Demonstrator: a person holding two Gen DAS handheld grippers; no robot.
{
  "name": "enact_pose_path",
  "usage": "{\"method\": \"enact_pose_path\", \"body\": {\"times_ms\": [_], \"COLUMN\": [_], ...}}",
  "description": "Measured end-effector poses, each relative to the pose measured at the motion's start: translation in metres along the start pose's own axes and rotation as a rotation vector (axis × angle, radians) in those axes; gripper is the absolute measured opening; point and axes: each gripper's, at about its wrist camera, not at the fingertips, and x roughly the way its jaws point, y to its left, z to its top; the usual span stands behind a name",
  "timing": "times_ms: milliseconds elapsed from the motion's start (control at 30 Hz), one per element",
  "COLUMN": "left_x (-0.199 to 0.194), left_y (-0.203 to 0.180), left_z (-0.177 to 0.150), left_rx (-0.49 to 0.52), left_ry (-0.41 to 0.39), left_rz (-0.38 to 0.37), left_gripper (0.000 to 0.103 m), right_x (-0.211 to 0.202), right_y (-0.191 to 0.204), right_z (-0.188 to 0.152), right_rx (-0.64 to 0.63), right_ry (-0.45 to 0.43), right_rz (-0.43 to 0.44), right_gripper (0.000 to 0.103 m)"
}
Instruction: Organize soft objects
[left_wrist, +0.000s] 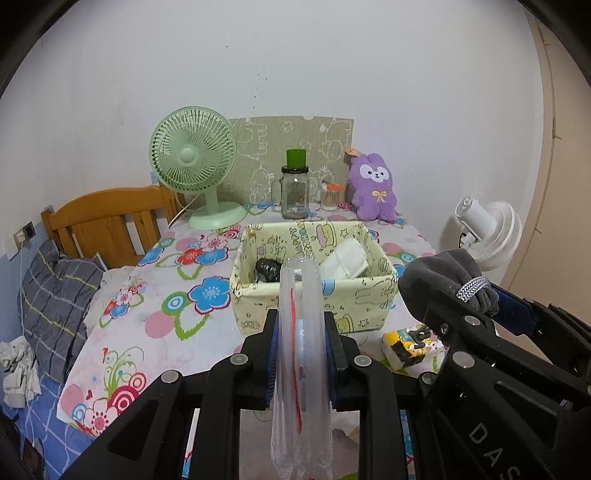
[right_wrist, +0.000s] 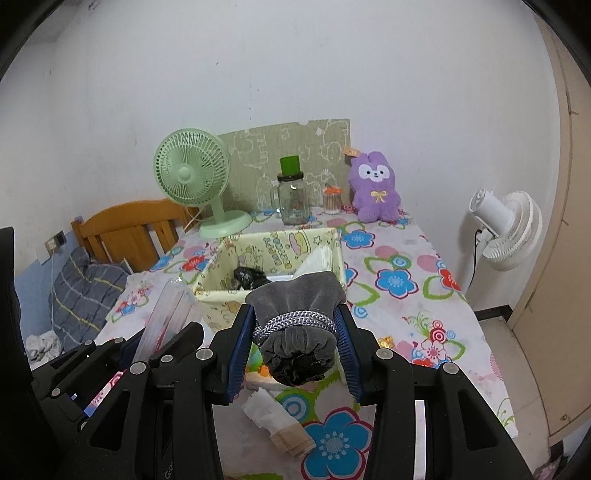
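While our left claw (left_wrist: 302, 354) pinches the bag (left_wrist: 301, 332) and the right (right_wrist: 294, 334) clamps the pouch (right_wrist: 295, 314), we should carry both over the bin (left_wrist: 314, 295) ahead before releasing.

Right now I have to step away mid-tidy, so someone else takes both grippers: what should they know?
Left gripper: shut on a clear plastic bag, held upright.
Right gripper: shut on a grey drawstring pouch.
Both are held in front of the fabric basket.
Done: a black bundle and a white folded pack lie in the basket.
Left: drop in bag and pouch; then the tissue pack and crumpled tissue on the table.
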Motion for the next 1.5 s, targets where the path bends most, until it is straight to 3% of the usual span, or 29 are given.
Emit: {"method": "enact_pose_path", "body": {"times_ms": [567, 1500], "left_x": [0.018, 0.085], "left_y": [-0.002, 0.008], "left_z": [0.027, 0.077], "left_rx": [0.012, 0.008], "left_ry": [-0.007, -0.017], "left_rz": [0.000, 0.024], "left_gripper": [0.020, 0.021], "right_x": [0.015, 0.091], "right_y": [0.003, -0.005], "right_z": [0.026, 0.076], "right_rx": [-0.012, -0.004], "right_ry": [-0.020, -0.018], "right_rz": [0.004, 0.006], "right_gripper": [0.048, 0.048]}}
